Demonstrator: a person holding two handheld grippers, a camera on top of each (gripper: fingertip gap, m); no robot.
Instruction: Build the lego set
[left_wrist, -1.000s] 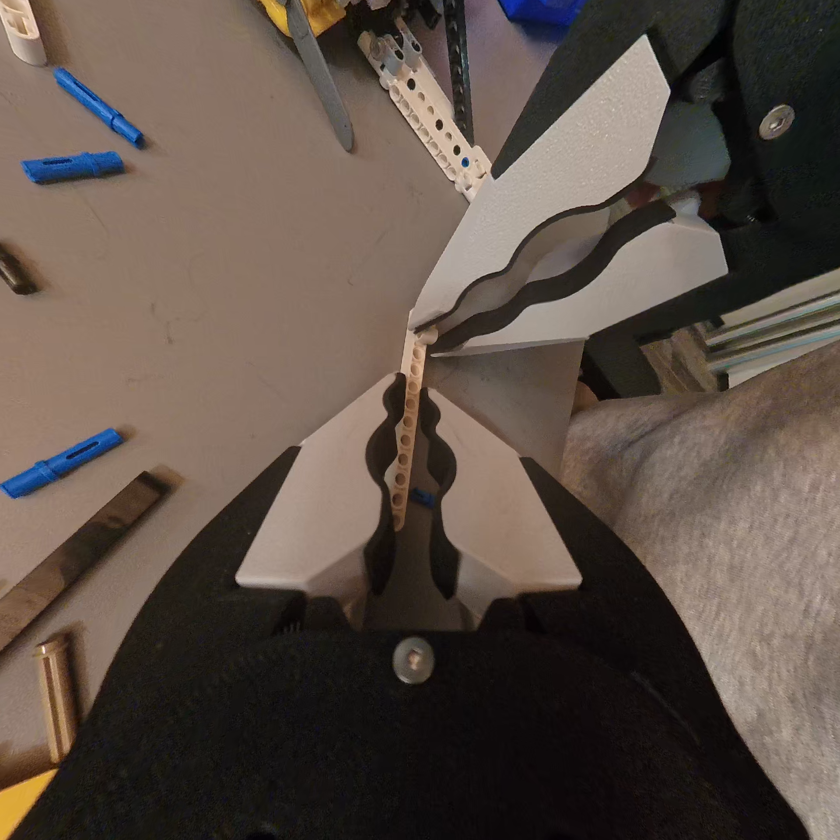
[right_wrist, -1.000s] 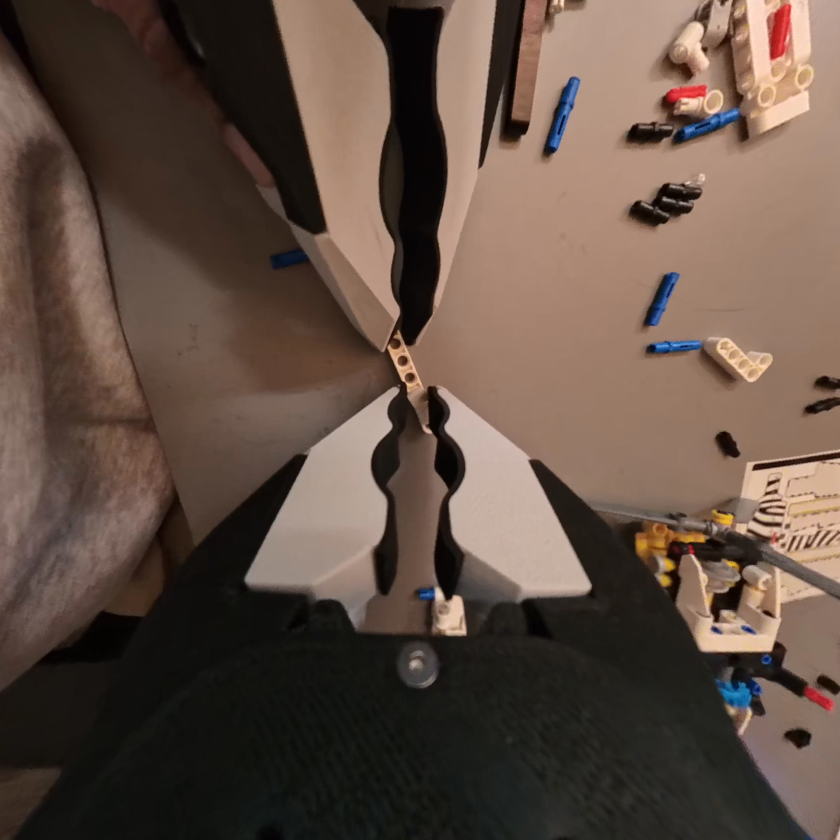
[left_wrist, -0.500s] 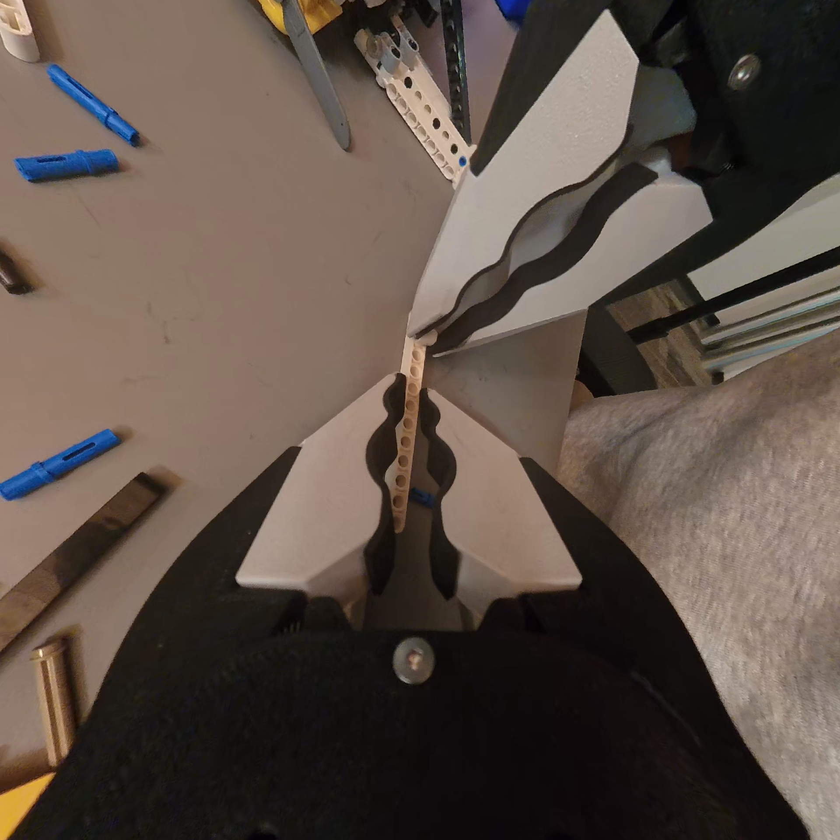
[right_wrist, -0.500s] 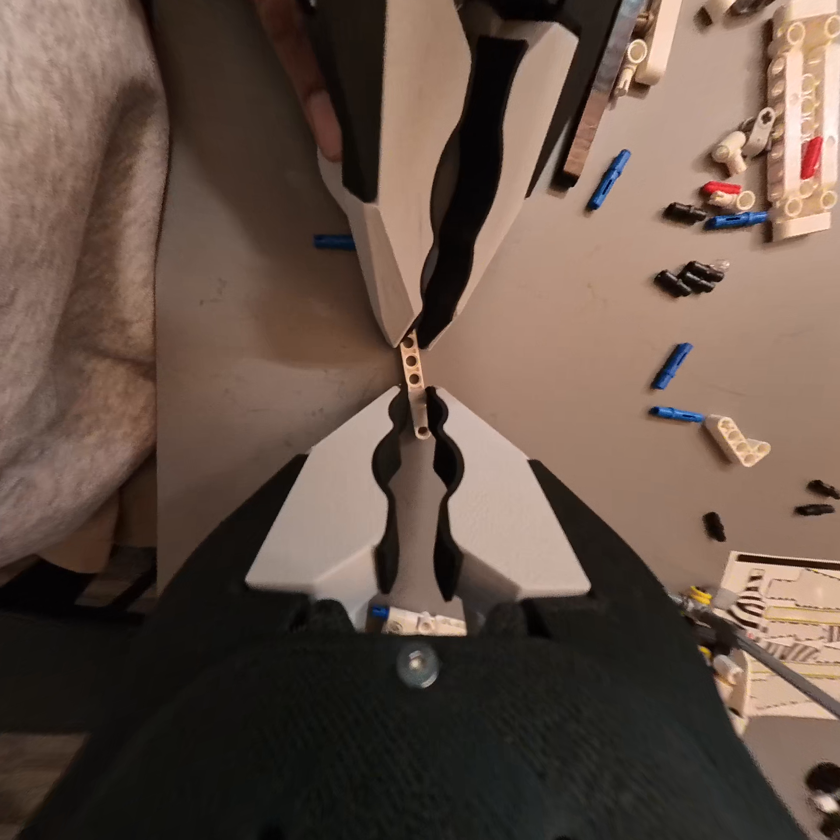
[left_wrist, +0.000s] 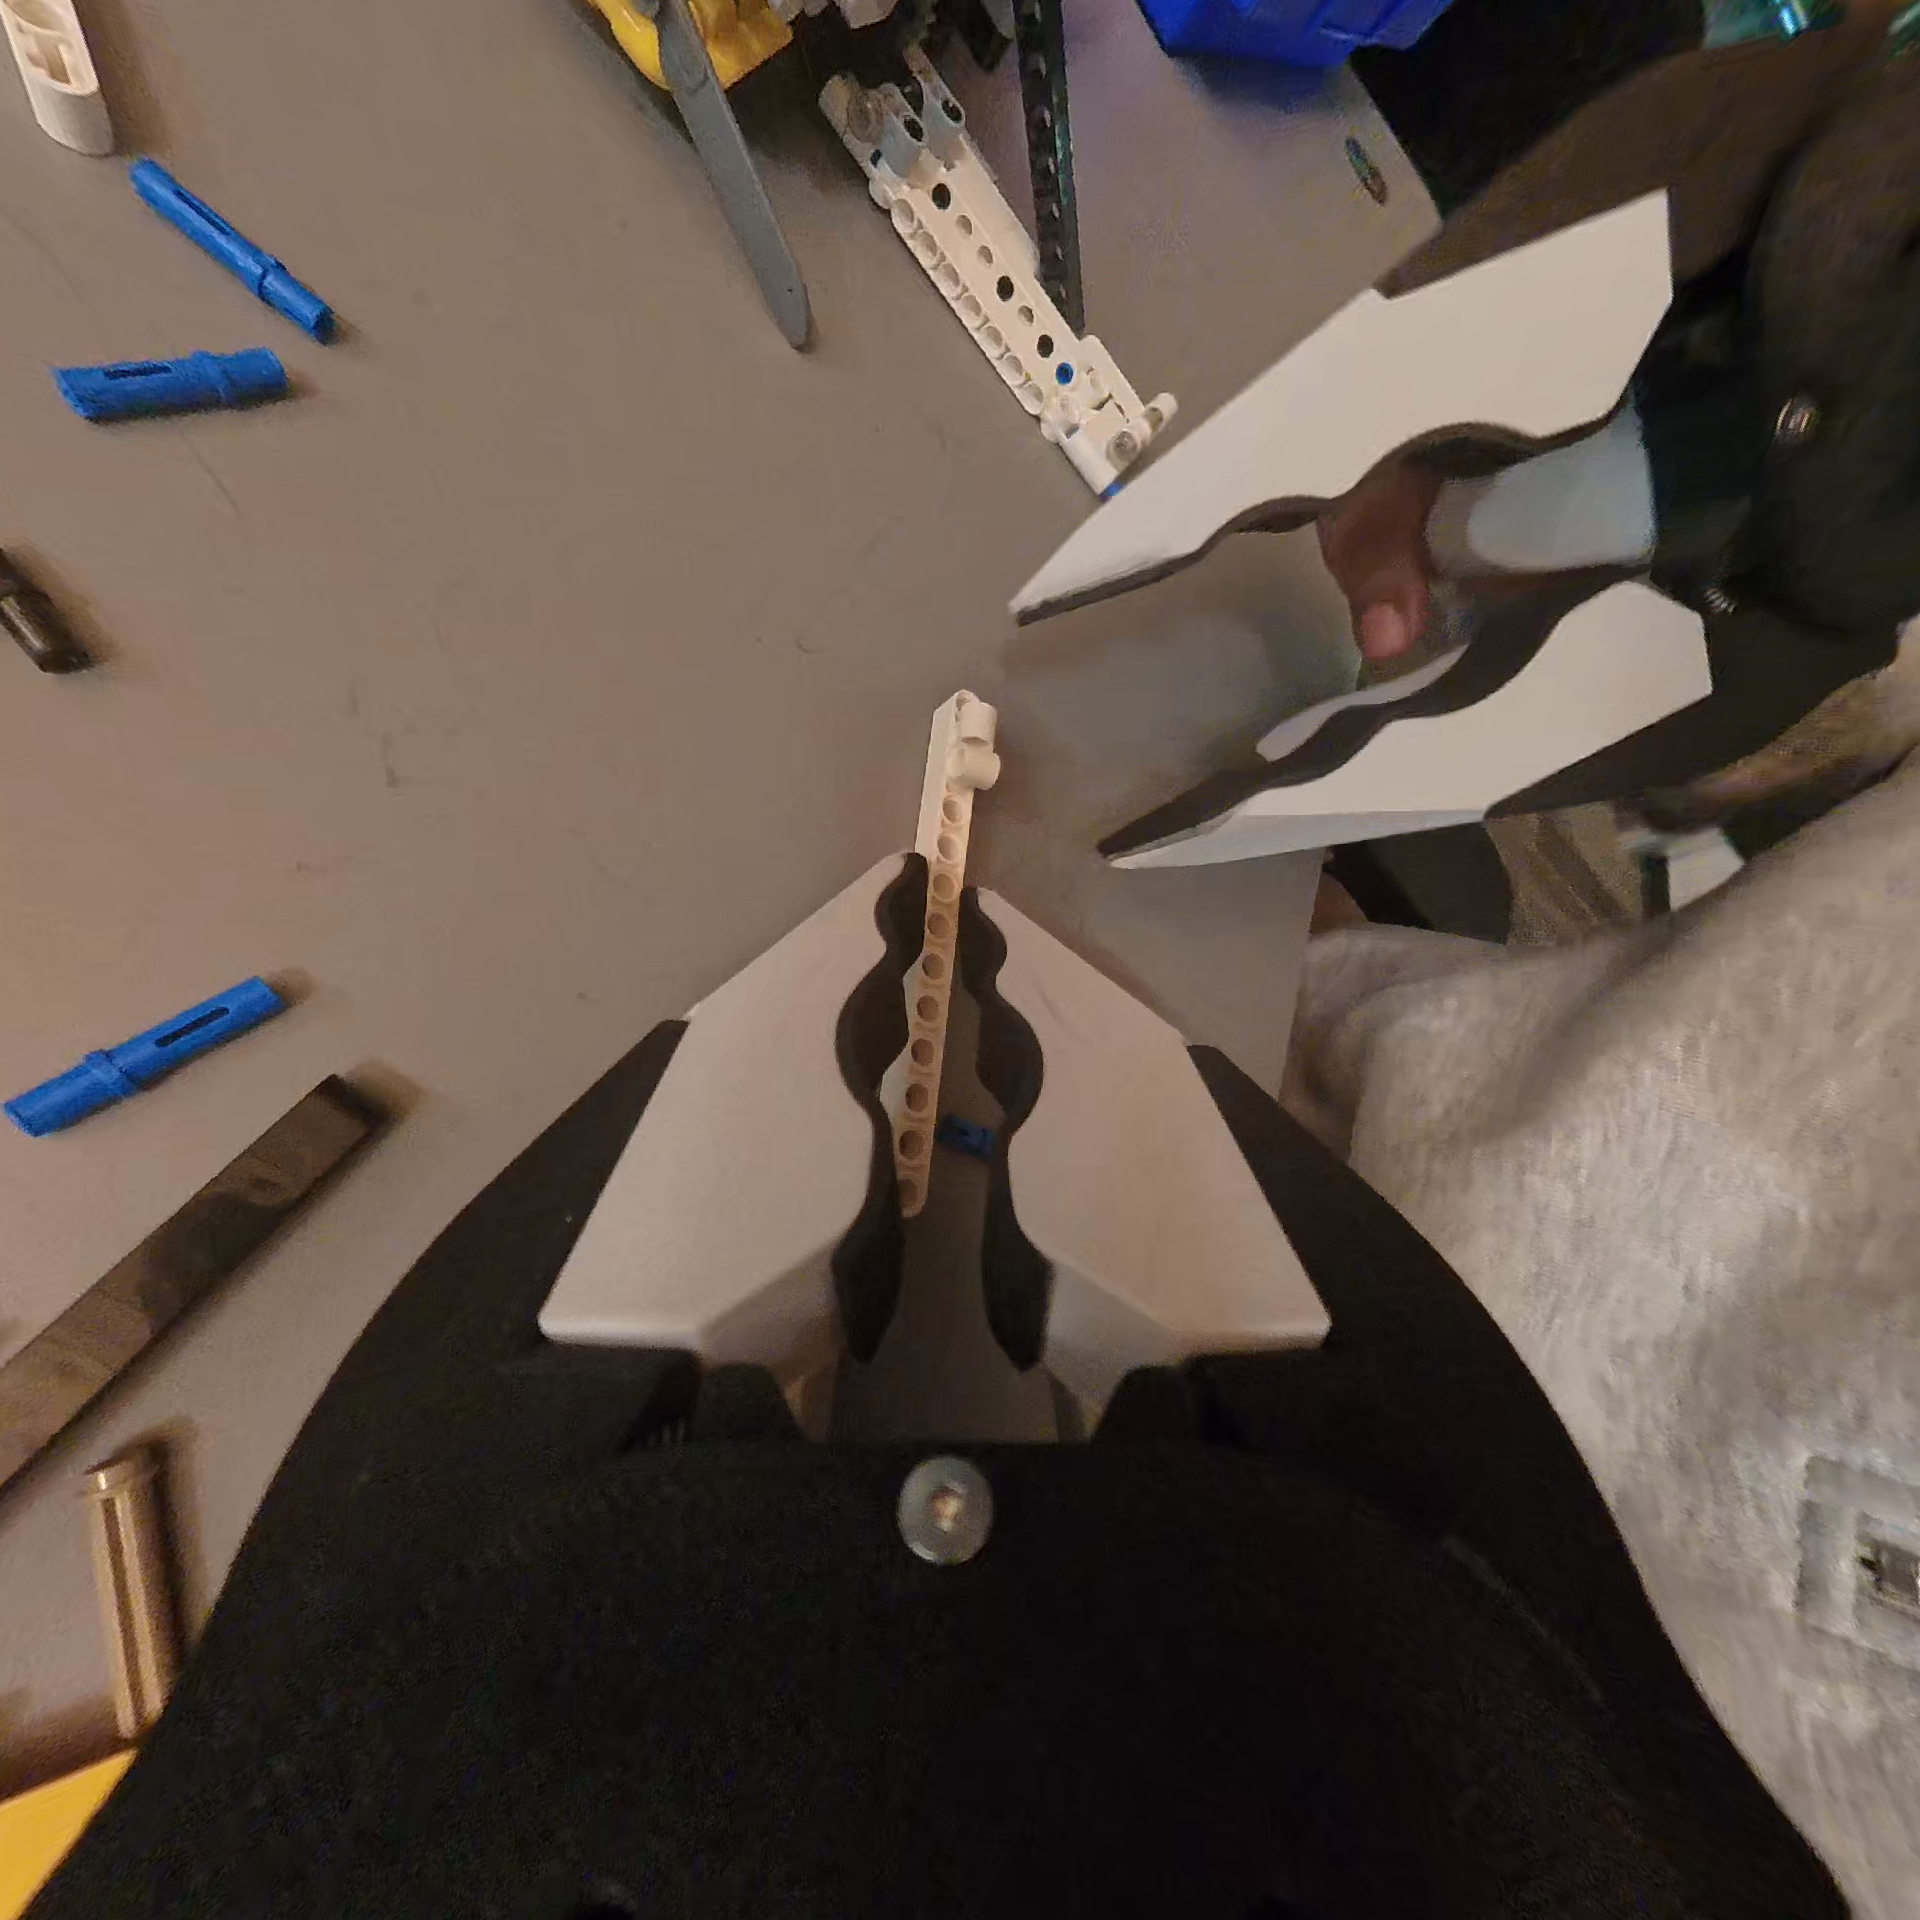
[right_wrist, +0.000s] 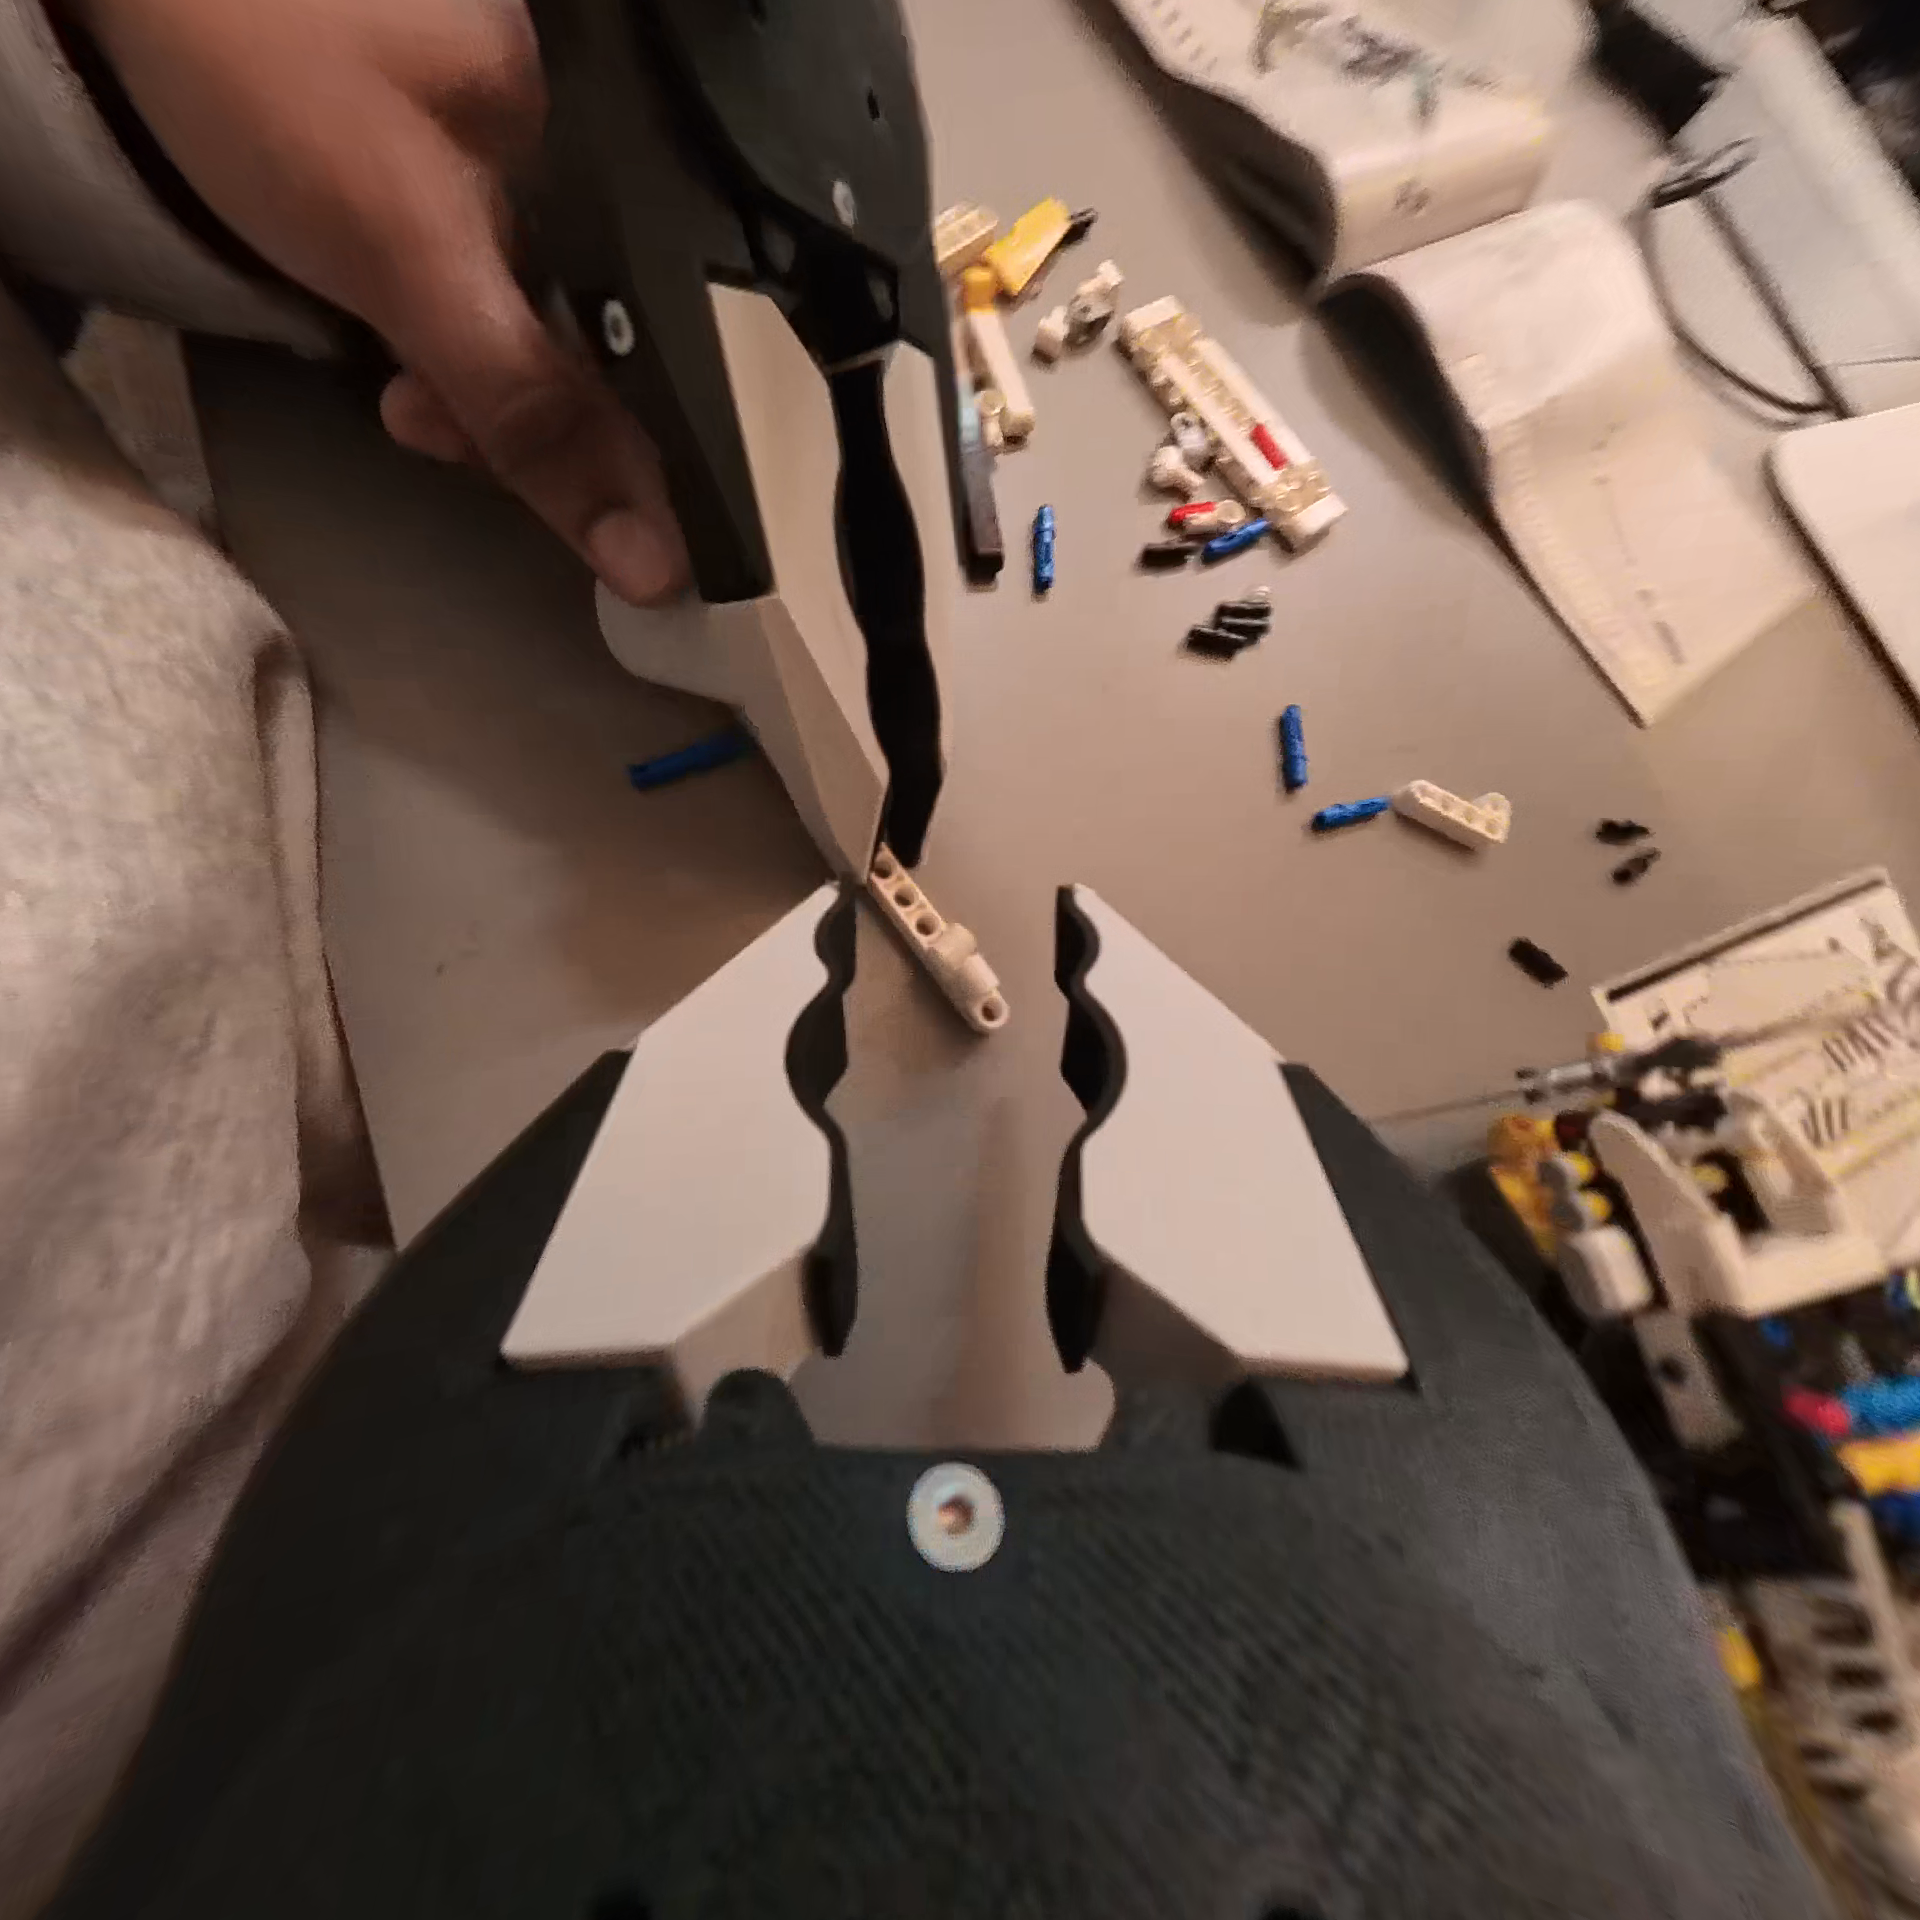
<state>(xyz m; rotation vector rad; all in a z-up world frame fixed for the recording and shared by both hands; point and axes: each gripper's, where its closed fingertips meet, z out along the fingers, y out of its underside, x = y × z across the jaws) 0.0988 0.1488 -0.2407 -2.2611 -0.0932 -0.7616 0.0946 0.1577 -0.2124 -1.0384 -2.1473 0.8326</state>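
My left gripper (left_wrist: 940, 878) is shut on a long white holed beam (left_wrist: 928, 1029) and holds it above the grey table. A small white connector (left_wrist: 968, 736) sits on the beam's far end, and a blue pin (left_wrist: 962, 1136) sticks out of its side between my fingers. My right gripper (right_wrist: 951, 904) is open and empty. The beam's connector end (right_wrist: 951, 961) lies between its fingertips, touching neither. The right gripper also shows in the left wrist view (left_wrist: 1065, 727), open, just right of the beam's tip. The left gripper (right_wrist: 883, 831) shows in the right wrist view, shut on the beam.
Blue pins (left_wrist: 171, 382), a black strip (left_wrist: 187, 1257) and a brass cylinder (left_wrist: 127, 1590) lie to the left. A white beam assembly (left_wrist: 997, 275) and a grey blade (left_wrist: 732, 177) lie at the back. A part-built model (right_wrist: 1704, 1205), a sticker sheet (right_wrist: 1766, 987), loose pins (right_wrist: 1231, 623) and booklets (right_wrist: 1579, 447) lie right. Less than 4 cm separates the two grippers' tips. Between my right fingertips and the grey blade (left_wrist: 732, 177) there is roughly 11 centimetres.
My right gripper has opened, let go of the beam's end and drawn back to the right. A white connector now shows on that end. The left gripper still holds the beam.
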